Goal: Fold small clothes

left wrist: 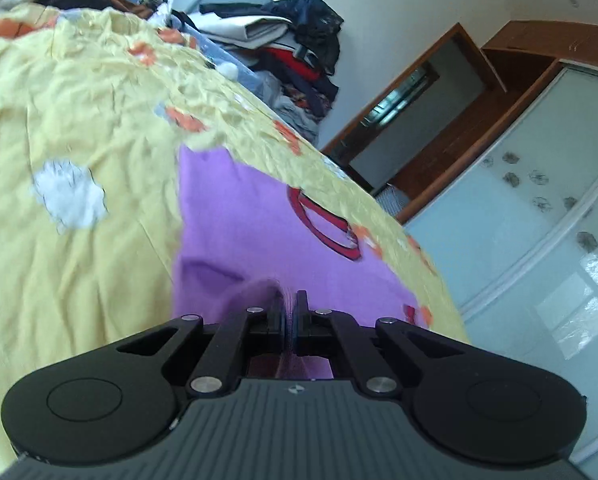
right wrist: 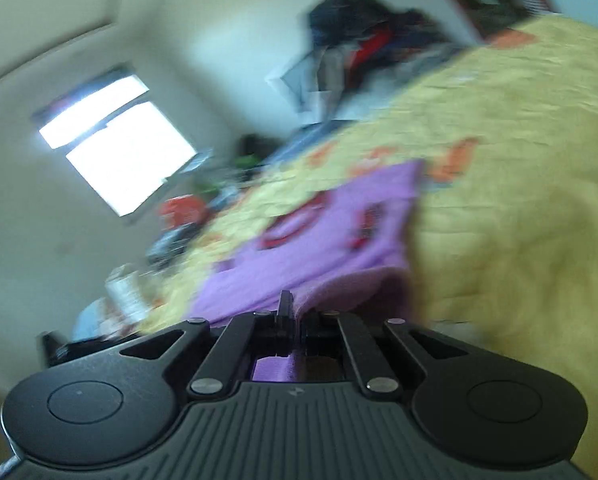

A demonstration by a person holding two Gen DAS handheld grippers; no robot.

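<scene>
A small purple shirt [left wrist: 255,232] with a red-trimmed neck opening lies on a yellow patterned bedspread [left wrist: 79,128]. My left gripper [left wrist: 290,304] is shut on a bunched edge of the shirt, cloth pinched between its black fingers. In the blurred right wrist view the same purple shirt [right wrist: 323,232] stretches away over the bedspread [right wrist: 519,200]. My right gripper [right wrist: 295,308] is shut on the shirt's near edge, and a fold of purple cloth rises over the right finger. Both views are tilted.
A heap of dark and red clothes [left wrist: 299,52] is piled at the far side of the bed. A wooden doorway [left wrist: 415,112] and frosted sliding wardrobe doors [left wrist: 539,216] stand to the right. A bright window [right wrist: 115,144] and clutter [right wrist: 183,216] lie beyond the bed.
</scene>
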